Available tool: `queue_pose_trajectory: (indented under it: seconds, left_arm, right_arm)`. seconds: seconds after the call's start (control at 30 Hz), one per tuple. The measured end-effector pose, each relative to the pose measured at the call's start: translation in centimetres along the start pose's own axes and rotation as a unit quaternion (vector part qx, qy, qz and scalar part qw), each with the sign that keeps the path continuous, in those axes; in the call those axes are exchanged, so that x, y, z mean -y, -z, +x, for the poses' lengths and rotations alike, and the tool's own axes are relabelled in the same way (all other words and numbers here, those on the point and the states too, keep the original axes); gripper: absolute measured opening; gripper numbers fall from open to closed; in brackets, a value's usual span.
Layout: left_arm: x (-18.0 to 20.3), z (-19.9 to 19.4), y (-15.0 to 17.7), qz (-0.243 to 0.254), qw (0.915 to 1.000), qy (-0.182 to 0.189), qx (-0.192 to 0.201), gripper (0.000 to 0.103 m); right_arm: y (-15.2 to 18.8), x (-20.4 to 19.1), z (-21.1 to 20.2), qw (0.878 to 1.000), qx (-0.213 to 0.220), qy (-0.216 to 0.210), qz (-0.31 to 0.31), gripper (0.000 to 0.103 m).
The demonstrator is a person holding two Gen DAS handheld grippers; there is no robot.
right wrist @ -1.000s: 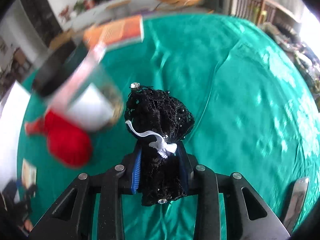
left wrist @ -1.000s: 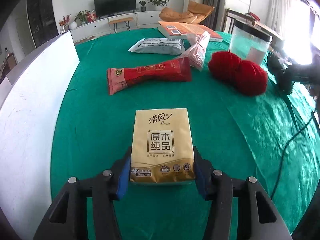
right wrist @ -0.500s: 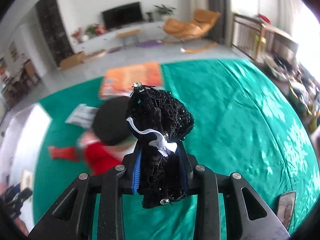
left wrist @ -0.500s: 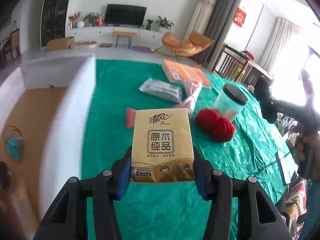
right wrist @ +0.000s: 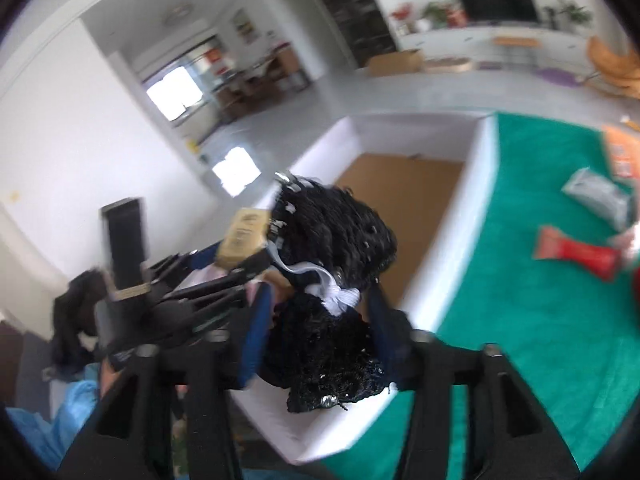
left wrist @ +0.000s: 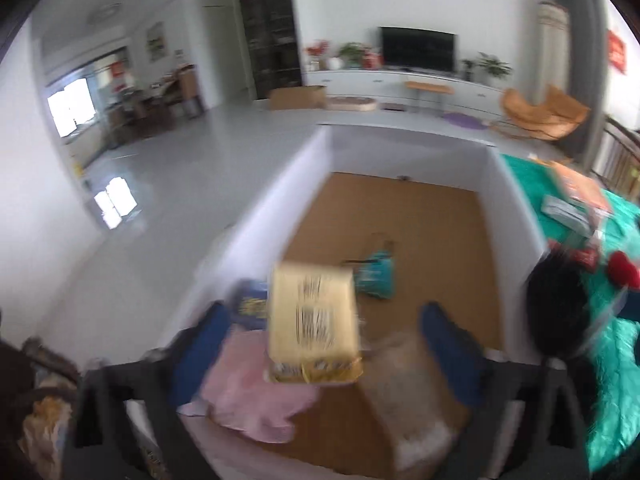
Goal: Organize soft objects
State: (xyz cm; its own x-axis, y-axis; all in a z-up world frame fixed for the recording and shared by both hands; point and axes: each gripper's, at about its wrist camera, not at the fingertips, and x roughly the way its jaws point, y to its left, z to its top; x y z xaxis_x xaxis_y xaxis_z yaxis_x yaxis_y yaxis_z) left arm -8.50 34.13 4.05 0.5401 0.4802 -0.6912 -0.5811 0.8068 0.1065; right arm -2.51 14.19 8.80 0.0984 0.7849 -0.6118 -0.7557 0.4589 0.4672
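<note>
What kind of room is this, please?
Most likely a home living room: a television on a long white cabinet, an orange lounge chair, and potted plants.

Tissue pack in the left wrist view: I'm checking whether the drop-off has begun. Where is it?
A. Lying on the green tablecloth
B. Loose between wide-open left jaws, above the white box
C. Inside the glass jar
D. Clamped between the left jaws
B: the tissue pack shows clear gaps to both blue pads of the left gripper, whose jaws have just been opening, above the brown floor of the white box.
</note>
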Motion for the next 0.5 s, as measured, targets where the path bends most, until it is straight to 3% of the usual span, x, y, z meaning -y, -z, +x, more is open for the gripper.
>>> queue_pose_trajectory:
  seconds: [0.1,0.23,0.37,0.5]
  left_arm:
    - [-0.2,-0.3,0.4,-0.019,0.9997,0.0,0.018,0.102]
    - [3.1,-1.4,0.2,-0.013,0.9976,0.053,0.042,0.102]
    - [9.3,-3.2,0.5,0.016,0.9859,0.16,0.046,0.102]
    - [18.1,-4.4,2.7,0.094,0.9611,0.259,0.016,0.102]
  right_arm:
    - [1.2,0.8,0.2,1.0,-0.005,0.018,-0.007,0.066]
    - [3.8,4.3,-1.8,0.99,0.013,0.141,-0.023,0.07]
    - [8.2,11.4,-4.3,0.956,0.023,0.291,0.004,0.07]
    - [13.2,18.4,-7.4,0.916,0.035,0.391,0.077,0.07]
